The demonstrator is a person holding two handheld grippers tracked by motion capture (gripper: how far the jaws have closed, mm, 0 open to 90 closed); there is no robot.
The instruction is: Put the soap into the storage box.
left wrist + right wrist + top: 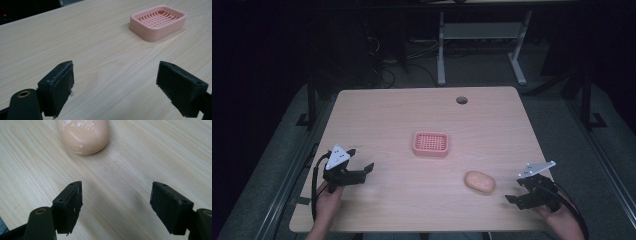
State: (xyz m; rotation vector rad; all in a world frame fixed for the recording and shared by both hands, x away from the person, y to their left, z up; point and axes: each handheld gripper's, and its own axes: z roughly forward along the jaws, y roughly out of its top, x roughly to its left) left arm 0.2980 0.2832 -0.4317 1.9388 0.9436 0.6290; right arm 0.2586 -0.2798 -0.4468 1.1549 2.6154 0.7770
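Right gripper [518, 192]: it is at the near right edge of the table [392, 110], jaws wide apart, holding nothing and touching nothing
Left gripper [362, 170]: near left side, jaws also wide apart and empty, pointing toward the dish
Soap [479, 182]: a peach oval bar lying flat on the wood, just ahead of the right gripper; in the right gripper view [83, 135] it is beyond the pads, not between them
Soap dish [431, 144]: pink, with a grid bottom, near the table centre, well apart from the soap and empty
Step in hand: I judge it is reaching for the soap with the right gripper
How to do it well: bring the jaws forward and low until the bar sits between the pads, close on its narrow sides, firmly because soap can slip
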